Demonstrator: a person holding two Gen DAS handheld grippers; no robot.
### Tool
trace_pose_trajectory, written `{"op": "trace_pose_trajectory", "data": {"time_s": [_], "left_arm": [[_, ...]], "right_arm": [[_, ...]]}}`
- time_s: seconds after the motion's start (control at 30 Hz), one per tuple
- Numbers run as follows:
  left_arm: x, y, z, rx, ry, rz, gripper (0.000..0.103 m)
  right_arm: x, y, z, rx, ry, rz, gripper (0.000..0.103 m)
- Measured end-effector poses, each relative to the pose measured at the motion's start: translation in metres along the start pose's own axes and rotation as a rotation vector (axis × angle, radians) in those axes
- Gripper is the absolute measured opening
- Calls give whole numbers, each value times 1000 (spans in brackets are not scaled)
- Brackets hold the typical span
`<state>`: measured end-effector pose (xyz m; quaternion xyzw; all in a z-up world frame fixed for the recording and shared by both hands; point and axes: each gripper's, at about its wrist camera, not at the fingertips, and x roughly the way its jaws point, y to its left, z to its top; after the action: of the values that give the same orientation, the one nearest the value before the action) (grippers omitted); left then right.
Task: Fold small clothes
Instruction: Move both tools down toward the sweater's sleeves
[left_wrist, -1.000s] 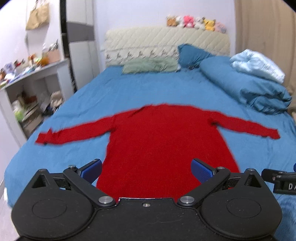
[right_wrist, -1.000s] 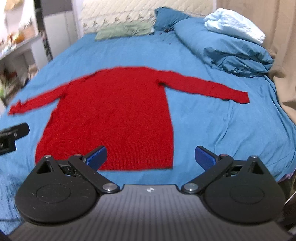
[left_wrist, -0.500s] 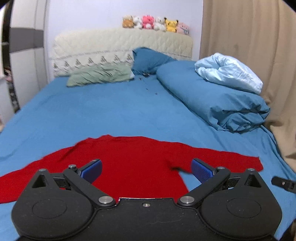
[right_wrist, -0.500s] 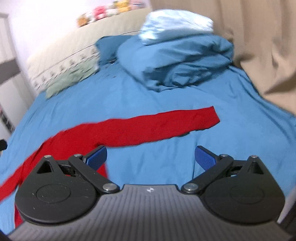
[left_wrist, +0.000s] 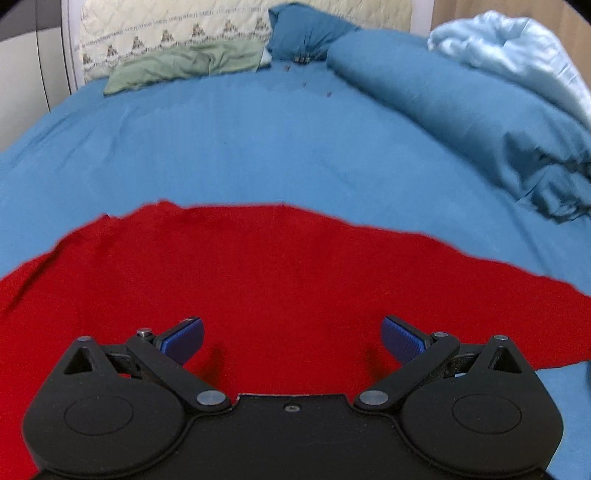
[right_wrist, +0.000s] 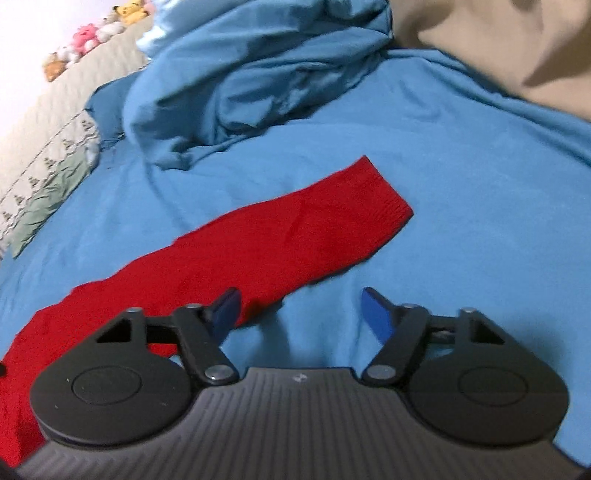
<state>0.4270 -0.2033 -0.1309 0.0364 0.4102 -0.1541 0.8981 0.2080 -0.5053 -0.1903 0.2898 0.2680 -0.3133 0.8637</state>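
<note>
right wrist view had the right gripper (right_wrist: 299, 306) wide open, empty, beside the sleeve (right_wrist: 280, 236) on the bed (right_wrist: 480, 166). left gripper (left_wrist: 291, 334) gaped empty over the sweater (left_wrist: 277, 266). best to pinch the cuff squarely, folding inward.

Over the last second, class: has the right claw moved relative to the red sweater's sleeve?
Yes. The right claw has swung rightward from above the sweater's hem toward the red sleeve, now low beside its cuff, open, with the bunched blue duvet looming ahead.

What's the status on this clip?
Left gripper open, low over red sweater body. Right gripper open beside its sleeve. Sweater flat, unfolded on blue bed sheet. Nothing in the way.
</note>
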Motion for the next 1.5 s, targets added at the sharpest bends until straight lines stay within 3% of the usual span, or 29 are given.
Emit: {"op": "trace_pose_trajectory", "data": {"time_s": [0.13,0.27,0.43,0.57,0.73,0.83,0.9,1.0,1.07,1.17,1.27,1.3,1.37,1.4,1.5], "left_arm": [[31,1,-4,-8,35,12,103],[45,-4,-5,18,33,35,103],[30,6,-1,25,7,10,103],[-6,37,7,-30,-61,-16,103],[-52,95,11,-79,-145,46,103],[-72,135,4,-97,-170,71,103],[-79,160,-7,-110,-170,100,103],[-79,191,-32,-122,-132,123,103],[-74,207,-50,-129,-98,122,103],[-66,222,-70,-135,-60,102,103],[-62,221,-81,-123,-57,69,103],[-62,219,-83,-118,-63,57,103],[-59,213,-82,-106,-73,14,103],[-57,208,-82,-97,-78,-13,103],[-49,188,-74,-64,-102,-69,103]], "right_arm": [[22,-2,5,15,-57,-21,66],[36,-2,16,34,-72,-33,25],[22,19,31,-26,-124,-19,20],[-7,77,59,-71,-150,167,20],[-41,213,65,-179,-83,521,20],[-46,301,35,-242,50,745,20],[-36,354,-1,-293,171,849,20],[-9,408,-73,-369,314,838,20],[10,422,-116,-387,398,782,20],[26,425,-152,-404,448,733,20],[27,425,-156,-427,452,735,27],[24,423,-152,-441,447,743,34],[20,421,-136,-455,429,753,83],[12,413,-127,-460,391,752,88],[-8,383,-99,-529,289,720,89]]}}
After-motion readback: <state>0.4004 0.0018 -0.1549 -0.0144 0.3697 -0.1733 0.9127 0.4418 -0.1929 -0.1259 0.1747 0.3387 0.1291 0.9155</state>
